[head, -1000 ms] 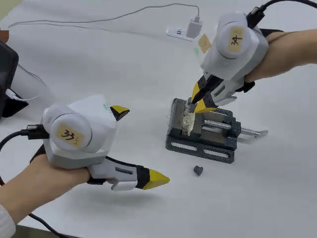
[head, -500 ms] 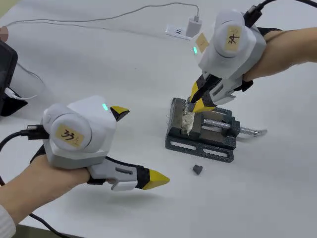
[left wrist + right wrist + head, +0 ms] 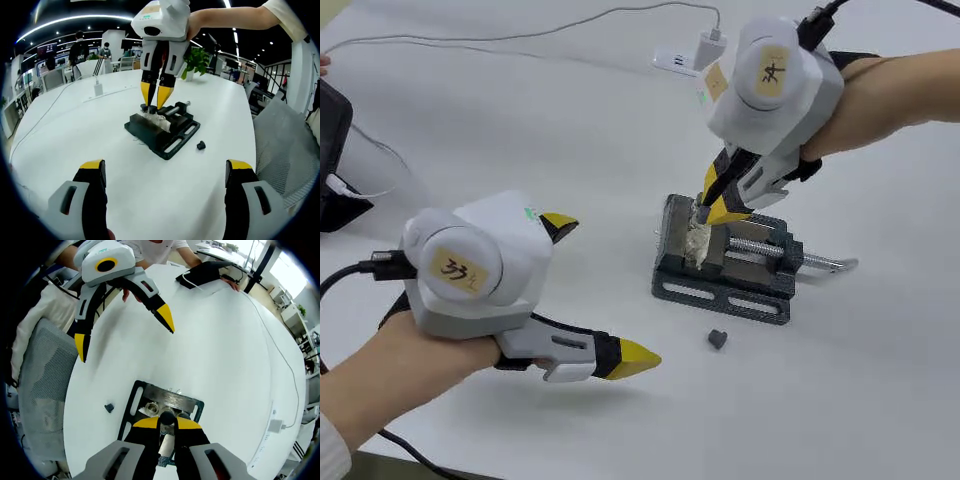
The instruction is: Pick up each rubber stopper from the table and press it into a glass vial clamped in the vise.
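A dark vise (image 3: 750, 290) on the white table clamps clear glass vials (image 3: 697, 243). My right gripper (image 3: 713, 205) stands over them, tips down, shut on a dark rubber stopper (image 3: 167, 416) right at a vial mouth. The vise (image 3: 131, 407) lies below those jaws. Another stopper (image 3: 717, 339) lies loose on the table in front of the vise, also seen as a stopper (image 3: 201, 145) to the vise's (image 3: 165, 132) right. My left gripper (image 3: 600, 290) hovers open and holds nothing, well left of the vise; its jaws stand wide apart in the left gripper view (image 3: 165, 167).
A white charger (image 3: 708, 52) with its cable lies at the table's far side. A dark object (image 3: 335, 150) sits at the left edge. The vise handle (image 3: 825, 263) sticks out to the right. A mesh chair (image 3: 285, 145) stands beside the table.
The right gripper's body has leaned a little to the left while its tips stay at the vial mouth. The left gripper has hardly moved.
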The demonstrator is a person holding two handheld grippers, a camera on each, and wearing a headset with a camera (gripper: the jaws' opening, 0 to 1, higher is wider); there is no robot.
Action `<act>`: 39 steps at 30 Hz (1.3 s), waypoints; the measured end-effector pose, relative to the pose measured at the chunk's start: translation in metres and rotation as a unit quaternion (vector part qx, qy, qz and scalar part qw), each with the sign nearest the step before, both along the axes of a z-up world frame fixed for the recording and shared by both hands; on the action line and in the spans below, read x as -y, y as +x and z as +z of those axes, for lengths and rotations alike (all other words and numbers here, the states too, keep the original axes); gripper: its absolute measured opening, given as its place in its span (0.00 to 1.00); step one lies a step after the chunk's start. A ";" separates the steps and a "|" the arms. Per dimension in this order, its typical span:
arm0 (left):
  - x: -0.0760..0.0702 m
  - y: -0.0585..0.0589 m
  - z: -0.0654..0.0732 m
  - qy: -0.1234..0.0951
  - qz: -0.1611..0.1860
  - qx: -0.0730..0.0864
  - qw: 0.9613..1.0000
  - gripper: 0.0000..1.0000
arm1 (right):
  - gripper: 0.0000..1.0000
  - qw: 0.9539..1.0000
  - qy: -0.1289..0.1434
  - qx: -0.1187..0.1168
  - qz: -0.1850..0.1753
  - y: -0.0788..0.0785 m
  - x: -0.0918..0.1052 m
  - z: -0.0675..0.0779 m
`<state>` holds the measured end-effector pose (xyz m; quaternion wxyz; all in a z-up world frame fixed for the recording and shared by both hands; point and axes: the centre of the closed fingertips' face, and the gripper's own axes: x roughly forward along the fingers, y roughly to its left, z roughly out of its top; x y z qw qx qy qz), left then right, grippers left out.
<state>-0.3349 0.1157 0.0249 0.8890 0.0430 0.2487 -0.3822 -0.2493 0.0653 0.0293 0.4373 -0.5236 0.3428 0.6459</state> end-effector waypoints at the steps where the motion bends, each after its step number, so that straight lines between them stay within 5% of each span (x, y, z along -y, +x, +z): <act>1: 0.000 0.000 0.000 -0.001 0.000 0.000 1.000 0.99 | 0.06 1.000 -0.003 0.000 -0.005 -0.001 0.000 0.000; 19: 0.005 0.001 0.001 -0.005 -0.006 0.000 1.000 0.99 | 0.05 0.996 -0.057 -0.008 -0.063 -0.005 -0.004 0.002; 22: 0.005 0.001 0.001 -0.005 -0.007 0.000 1.000 0.99 | 0.05 0.997 -0.054 -0.009 -0.052 -0.008 -0.003 0.002; 23: 0.005 0.001 0.001 -0.006 -0.007 0.000 1.000 0.99 | 0.05 0.999 -0.046 -0.001 0.000 -0.009 -0.004 0.003; 26: 0.005 0.000 0.000 -0.006 -0.007 -0.001 1.000 0.99 | 0.05 0.999 -0.047 -0.002 -0.009 -0.008 -0.004 0.003; 28: 0.005 0.000 -0.001 -0.005 -0.007 -0.002 1.000 0.99 | 0.05 0.999 -0.039 0.001 0.020 -0.010 -0.004 0.003; 32: 0.003 0.000 0.000 -0.007 -0.004 -0.001 1.000 0.99 | 0.05 0.999 -0.024 -0.007 -0.021 -0.010 -0.003 0.004; 39: 0.002 0.001 0.001 -0.005 -0.002 0.001 1.000 0.99 | 0.06 0.999 -0.018 -0.013 -0.036 -0.011 -0.004 0.005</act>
